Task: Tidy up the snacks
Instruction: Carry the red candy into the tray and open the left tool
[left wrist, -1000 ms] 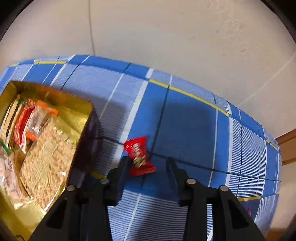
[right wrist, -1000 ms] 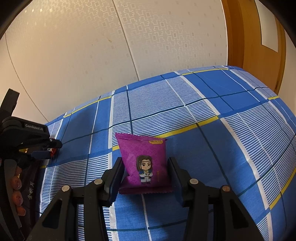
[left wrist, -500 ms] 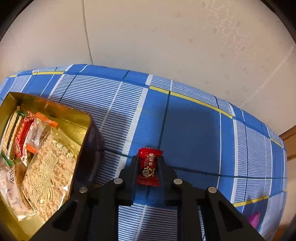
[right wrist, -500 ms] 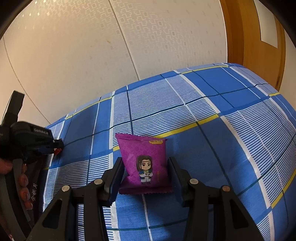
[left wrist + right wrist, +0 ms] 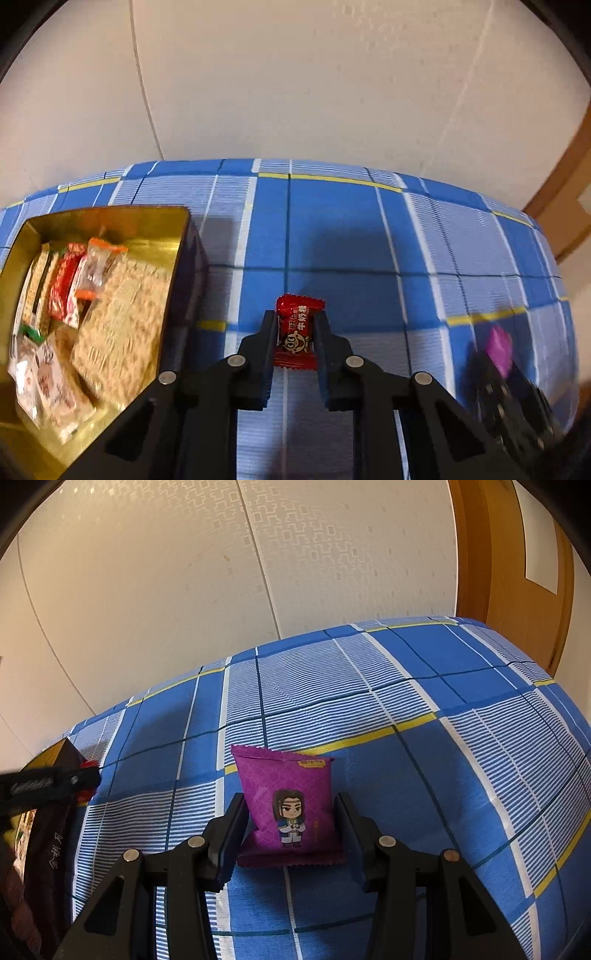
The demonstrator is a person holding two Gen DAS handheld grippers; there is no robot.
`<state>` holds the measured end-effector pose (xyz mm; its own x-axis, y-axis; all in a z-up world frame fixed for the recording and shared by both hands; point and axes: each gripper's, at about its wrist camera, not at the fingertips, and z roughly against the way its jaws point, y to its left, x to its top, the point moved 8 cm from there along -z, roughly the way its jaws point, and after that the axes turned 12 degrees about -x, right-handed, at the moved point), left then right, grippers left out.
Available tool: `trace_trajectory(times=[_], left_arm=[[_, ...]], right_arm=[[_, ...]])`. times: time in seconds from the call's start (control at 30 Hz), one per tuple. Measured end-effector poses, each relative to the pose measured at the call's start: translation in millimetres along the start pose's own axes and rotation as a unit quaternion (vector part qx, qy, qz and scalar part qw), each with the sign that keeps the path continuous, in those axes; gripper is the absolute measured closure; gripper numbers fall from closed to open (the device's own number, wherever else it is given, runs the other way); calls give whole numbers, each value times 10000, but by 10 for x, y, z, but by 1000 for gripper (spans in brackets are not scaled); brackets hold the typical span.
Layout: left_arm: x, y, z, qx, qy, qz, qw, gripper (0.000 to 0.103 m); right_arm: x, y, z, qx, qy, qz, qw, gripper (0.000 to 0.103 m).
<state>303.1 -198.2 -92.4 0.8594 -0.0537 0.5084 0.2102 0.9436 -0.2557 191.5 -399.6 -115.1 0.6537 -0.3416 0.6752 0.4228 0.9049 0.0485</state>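
A red wrapped candy [image 5: 297, 331] is clamped upright between the pads of the left gripper [image 5: 295, 334], above the blue plaid cloth [image 5: 332, 229]. To its left, a gold tin [image 5: 162, 221] is filled with cracker packets [image 5: 122, 321]. A purple snack packet [image 5: 290, 805] is gripped by the right gripper [image 5: 291, 825], its lower edge at the cloth. Farther back, a pale patterned wall [image 5: 184, 572] and a wooden door [image 5: 517, 572] are seen.

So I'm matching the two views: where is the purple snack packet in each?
Left wrist: purple snack packet, blurred, far right, at the right gripper.
Right wrist: purple snack packet, centre, between the right gripper fingers.
Shared landmark: gold snack tin, left edge in both.
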Motion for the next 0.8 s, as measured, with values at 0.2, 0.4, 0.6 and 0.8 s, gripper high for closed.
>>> trace_trajectory(times=[0.2, 0.4, 0.6, 0.8], left_arm=[[-323, -18, 153, -217, 86, 106, 9997, 84], [-523, -11, 514, -557, 8, 181, 9983, 84], [-681, 203, 892, -898, -49, 447, 9949, 84], [-849, 588, 1177, -669, -62, 302, 9973, 84]], right_arm=[[-3, 8, 1, -2, 0, -9, 10000, 54], [-3, -8, -4, 55, 0, -51, 10000, 54], [-6, -8, -10, -1, 1, -3, 10000, 54], [-7, -2, -8, 1, 0, -9, 10000, 54]])
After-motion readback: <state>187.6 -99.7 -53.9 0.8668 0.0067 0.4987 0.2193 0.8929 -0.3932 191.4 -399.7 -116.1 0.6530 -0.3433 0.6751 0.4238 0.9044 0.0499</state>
